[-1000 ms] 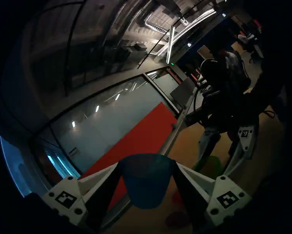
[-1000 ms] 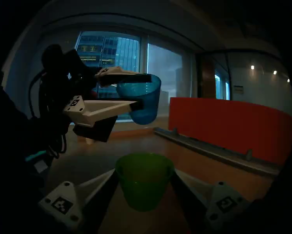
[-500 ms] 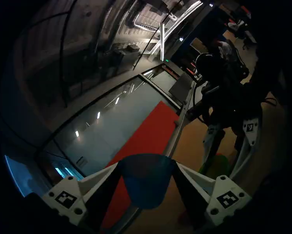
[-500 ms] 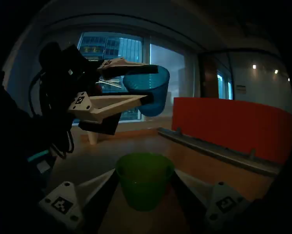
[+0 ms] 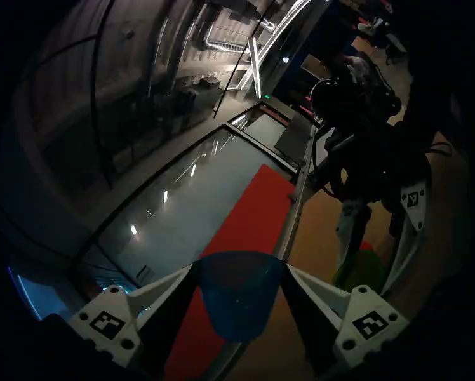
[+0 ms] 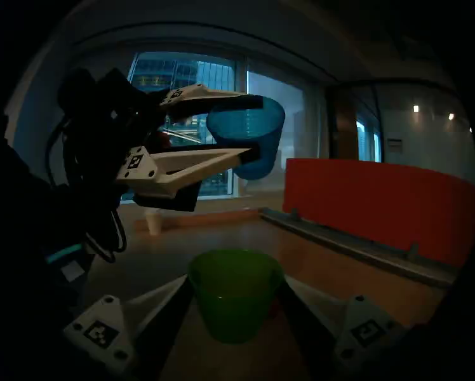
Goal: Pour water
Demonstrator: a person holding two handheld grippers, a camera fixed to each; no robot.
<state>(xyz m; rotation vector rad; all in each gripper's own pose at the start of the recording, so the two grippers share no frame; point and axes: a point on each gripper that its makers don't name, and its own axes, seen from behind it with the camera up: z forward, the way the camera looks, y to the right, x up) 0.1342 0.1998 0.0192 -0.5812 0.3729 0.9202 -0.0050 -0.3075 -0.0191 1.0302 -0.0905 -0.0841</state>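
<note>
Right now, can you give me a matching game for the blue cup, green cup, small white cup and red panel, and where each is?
1. blue cup
2. green cup
3. small white cup
4. red panel

A. standing free on the table
B. held high by the left gripper
C. upright beyond the table
D. held low by the right gripper

Pairs: 1-B, 2-D, 3-A, 4-C

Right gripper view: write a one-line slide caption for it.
Left gripper holds a blue cup higher than the green cup clamped in the right gripper.
</note>
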